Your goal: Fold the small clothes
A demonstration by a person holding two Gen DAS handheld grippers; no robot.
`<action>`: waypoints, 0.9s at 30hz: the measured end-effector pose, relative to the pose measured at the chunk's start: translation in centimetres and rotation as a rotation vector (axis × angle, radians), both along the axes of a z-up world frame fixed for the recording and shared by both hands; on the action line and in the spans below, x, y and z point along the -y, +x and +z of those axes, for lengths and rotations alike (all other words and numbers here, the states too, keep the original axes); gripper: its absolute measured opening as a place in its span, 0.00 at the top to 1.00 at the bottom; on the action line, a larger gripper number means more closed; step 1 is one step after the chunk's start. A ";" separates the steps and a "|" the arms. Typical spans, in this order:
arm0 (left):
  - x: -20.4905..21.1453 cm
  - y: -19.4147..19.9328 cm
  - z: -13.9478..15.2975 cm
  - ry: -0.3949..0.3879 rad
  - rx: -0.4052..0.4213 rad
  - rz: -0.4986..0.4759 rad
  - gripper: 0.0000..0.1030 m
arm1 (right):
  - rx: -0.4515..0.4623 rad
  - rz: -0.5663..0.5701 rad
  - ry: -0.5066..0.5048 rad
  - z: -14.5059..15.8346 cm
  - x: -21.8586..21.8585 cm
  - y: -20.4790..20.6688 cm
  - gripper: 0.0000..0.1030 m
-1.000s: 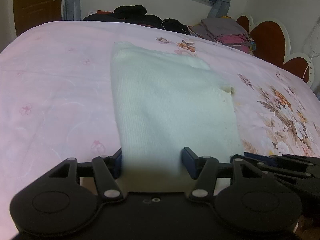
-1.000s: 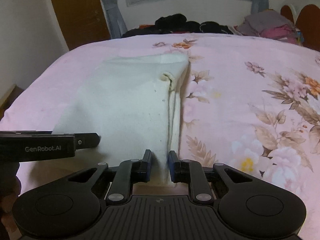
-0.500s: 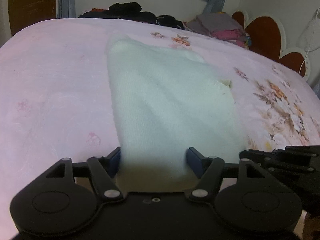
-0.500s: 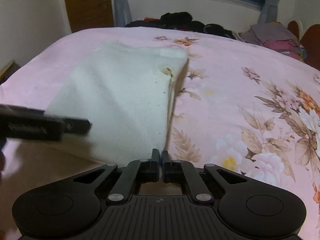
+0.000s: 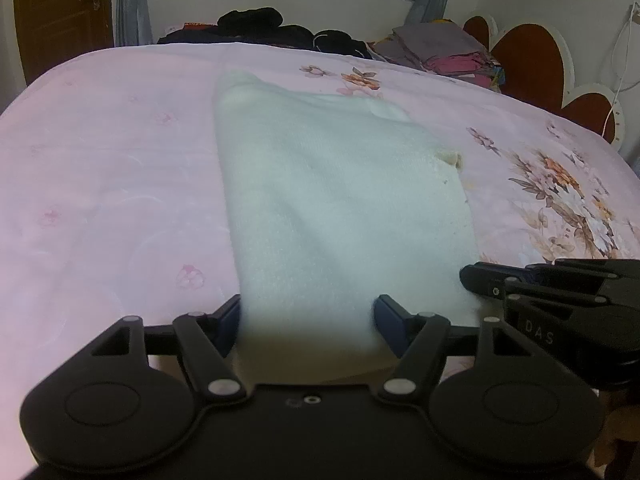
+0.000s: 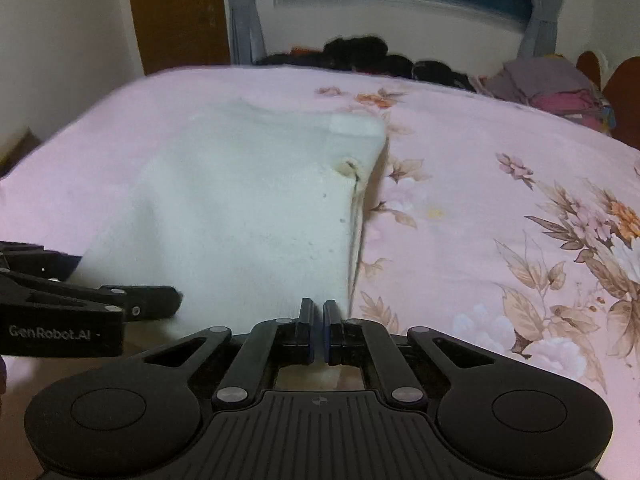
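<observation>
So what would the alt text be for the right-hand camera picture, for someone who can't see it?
A pair of black tongs, nearly closed, pinches the near right corner of a white knitted garment spread on a pink floral bedsheet. A second pair of tongs reaches in from the left at the garment's near edge; dark clothes are piled below a window.

Garment (image 5: 344,216) near hem hidden behind left claw (image 5: 308,320).

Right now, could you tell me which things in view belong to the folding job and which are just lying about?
In the job:
- white knit garment
- left gripper, open, fingers either side of the near hem
- right gripper, shut at the hem corner

Lying about:
- dark clothes pile
- folded stack
- headboard
</observation>
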State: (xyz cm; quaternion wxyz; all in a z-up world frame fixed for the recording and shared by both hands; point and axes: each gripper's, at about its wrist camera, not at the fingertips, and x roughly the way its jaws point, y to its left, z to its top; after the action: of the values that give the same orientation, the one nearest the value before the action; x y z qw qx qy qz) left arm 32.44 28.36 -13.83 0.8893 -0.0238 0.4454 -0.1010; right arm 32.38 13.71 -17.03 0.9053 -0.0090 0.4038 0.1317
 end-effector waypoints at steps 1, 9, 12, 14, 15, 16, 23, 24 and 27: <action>0.1 0.0 0.1 0.005 0.002 0.002 0.29 | 0.000 0.001 -0.008 0.0 -0.1 -0.1 0.99; -0.8 -1.0 3.0 0.023 0.014 0.084 0.03 | 0.018 -0.024 0.000 -0.7 0.1 -0.2 0.99; -0.9 -1.8 4.4 0.027 0.020 0.111 0.00 | -0.005 -0.024 0.008 0.1 0.0 -0.4 0.98; -0.8 -2.5 5.5 0.038 0.014 0.119 0.00 | -0.017 -0.047 0.056 1.2 0.7 -0.8 0.98; -0.8 -3.0 6.1 0.040 0.021 0.125 0.00 | -0.003 -0.063 0.085 1.9 1.2 -1.4 0.98; -0.8 -3.5 6.7 0.040 0.030 0.131 0.00 | 0.015 -0.071 0.104 2.7 1.6 -2.3 0.98; 0.8 -9.2 11.3 0.065 0.090 0.161 0.00 | 0.070 -0.033 0.174 7.4 4.7 -10.1 0.80; 1.4 -10.5 12.0 0.076 0.105 0.166 0.00 | 0.081 -0.032 0.192 8.3 5.4 -11.7 0.62; 2.5 -14.7 13.8 0.083 0.174 0.194 0.00 | 0.161 -0.046 0.213 10.6 7.0 -15.8 0.02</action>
State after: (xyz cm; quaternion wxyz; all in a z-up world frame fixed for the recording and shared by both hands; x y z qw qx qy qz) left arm 17.74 25.86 -0.02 0.9304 -0.0211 0.3659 0.0021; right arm 16.54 6.68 -6.38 0.9333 0.0860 0.3138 0.1518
